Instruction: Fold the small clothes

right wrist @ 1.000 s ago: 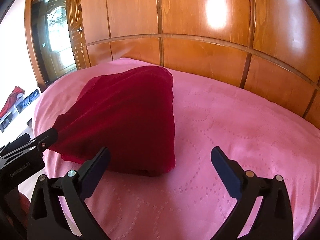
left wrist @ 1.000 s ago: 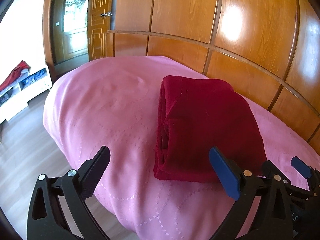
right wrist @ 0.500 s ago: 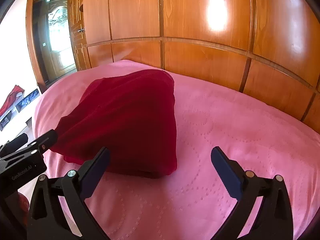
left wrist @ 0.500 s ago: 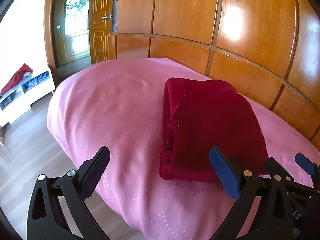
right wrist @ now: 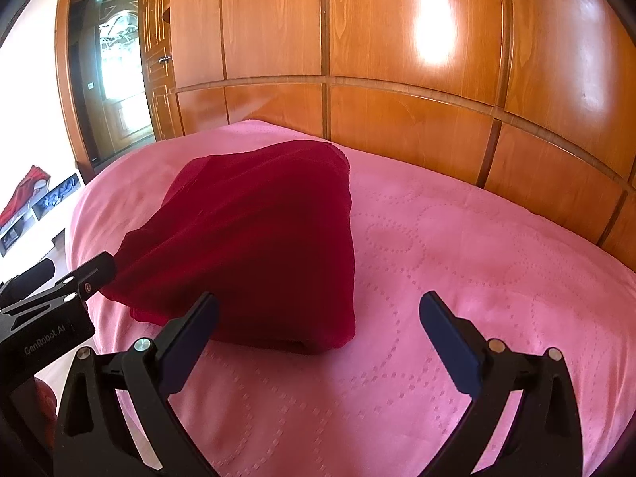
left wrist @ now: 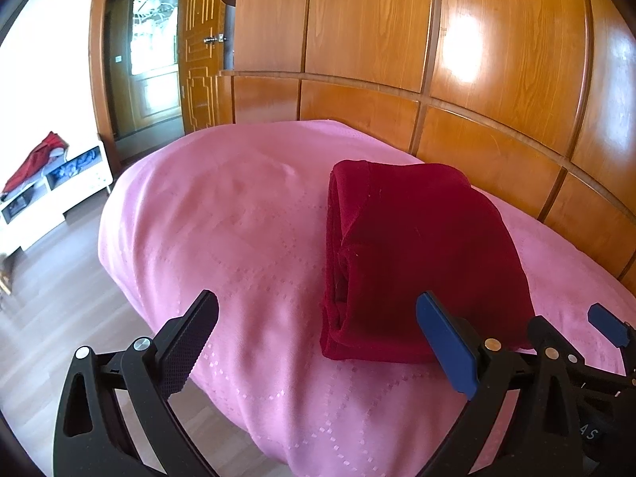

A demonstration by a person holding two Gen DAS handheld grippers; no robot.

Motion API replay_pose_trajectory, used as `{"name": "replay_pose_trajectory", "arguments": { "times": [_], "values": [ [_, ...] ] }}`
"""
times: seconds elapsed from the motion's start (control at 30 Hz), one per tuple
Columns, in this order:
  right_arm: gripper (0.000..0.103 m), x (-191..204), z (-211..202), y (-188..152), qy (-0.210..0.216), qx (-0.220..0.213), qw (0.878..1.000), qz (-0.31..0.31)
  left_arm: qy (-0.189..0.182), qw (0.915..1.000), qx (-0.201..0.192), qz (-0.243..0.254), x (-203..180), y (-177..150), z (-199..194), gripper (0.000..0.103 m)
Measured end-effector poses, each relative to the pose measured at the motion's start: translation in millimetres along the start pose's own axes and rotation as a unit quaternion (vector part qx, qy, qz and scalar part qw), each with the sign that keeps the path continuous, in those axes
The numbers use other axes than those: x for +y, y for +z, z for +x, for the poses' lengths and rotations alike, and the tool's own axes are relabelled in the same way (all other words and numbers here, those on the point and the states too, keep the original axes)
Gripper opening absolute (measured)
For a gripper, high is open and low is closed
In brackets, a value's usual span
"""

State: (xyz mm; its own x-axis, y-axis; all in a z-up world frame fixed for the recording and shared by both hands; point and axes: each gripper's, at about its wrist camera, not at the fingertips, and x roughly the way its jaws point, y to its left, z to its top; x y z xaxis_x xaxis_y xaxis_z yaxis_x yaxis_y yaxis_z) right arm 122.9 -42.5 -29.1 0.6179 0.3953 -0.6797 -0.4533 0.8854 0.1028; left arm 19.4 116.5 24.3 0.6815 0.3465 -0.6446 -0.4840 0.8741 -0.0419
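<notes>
A dark red garment [left wrist: 421,254] lies folded into a compact rectangle on the pink bedspread [left wrist: 238,230]. It also shows in the right wrist view [right wrist: 258,238]. My left gripper [left wrist: 318,342] is open and empty, just in front of the garment's near edge, its right finger over the near corner. My right gripper [right wrist: 318,338] is open and empty, near the garment's near right corner. The left gripper's body [right wrist: 47,318] shows at the left edge of the right wrist view, and the right gripper's fingertip [left wrist: 608,324] at the right edge of the left wrist view.
A wooden panelled wardrobe wall [left wrist: 457,59] stands close behind the bed. A wooden door [left wrist: 155,59] is at the back left. A white low cabinet [left wrist: 51,194] with a red cloth [left wrist: 35,159] on it stands on the wood floor [left wrist: 51,298] at left.
Both grippers have drawn back a little from the folded garment and stayed open. The garment has not moved.
</notes>
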Motion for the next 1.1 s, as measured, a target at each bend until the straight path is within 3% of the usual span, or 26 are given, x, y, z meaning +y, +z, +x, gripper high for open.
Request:
{"name": "replay_pose_trajectory", "arguments": {
  "times": [1.1],
  "values": [
    [0.1, 0.5, 5.0, -2.5, 0.009, 0.01, 1.0, 0.001, 0.001, 1.0, 0.004, -0.003, 1.9, -3.3, -0.2, 0.099]
  ]
}}
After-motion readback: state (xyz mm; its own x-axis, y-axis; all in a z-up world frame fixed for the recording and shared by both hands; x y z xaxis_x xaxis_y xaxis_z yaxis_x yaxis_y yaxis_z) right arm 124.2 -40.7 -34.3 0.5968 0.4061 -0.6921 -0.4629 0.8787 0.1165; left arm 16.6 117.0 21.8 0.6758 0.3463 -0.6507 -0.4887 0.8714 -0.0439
